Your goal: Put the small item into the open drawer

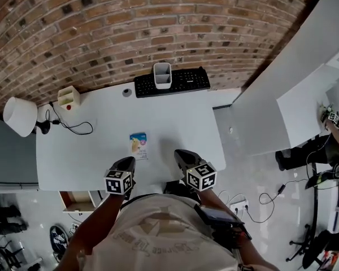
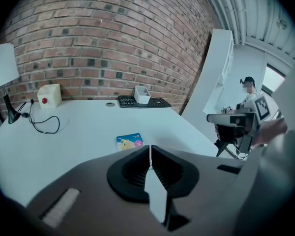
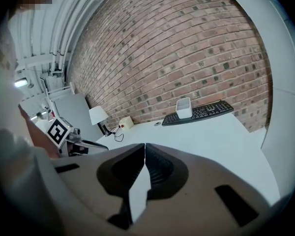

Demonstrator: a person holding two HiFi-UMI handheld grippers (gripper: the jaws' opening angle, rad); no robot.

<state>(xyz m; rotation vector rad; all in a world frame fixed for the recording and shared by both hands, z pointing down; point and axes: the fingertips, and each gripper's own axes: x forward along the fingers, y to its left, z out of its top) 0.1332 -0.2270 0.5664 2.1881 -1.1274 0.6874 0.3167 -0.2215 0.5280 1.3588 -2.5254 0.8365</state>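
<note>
While both units hang over the near edge of the white rectangular desk, the left gripper and the right gripper each have jaws fully closed w/ nothing between them. Task item, a small flat blue-and-yellow printed packet, lies on the desk just ahead of the L jaws, apart from both. An open light-wood drawer shows below the desk's near-left edge.

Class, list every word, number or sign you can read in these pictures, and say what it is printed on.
No text can be read.
Small packet: coloured print, too blurred to read.
Keyboard: key letters too small to read.
Shirt: faint print, unreadable.
Marker cubes: black-and-white squares, no letters.
</note>
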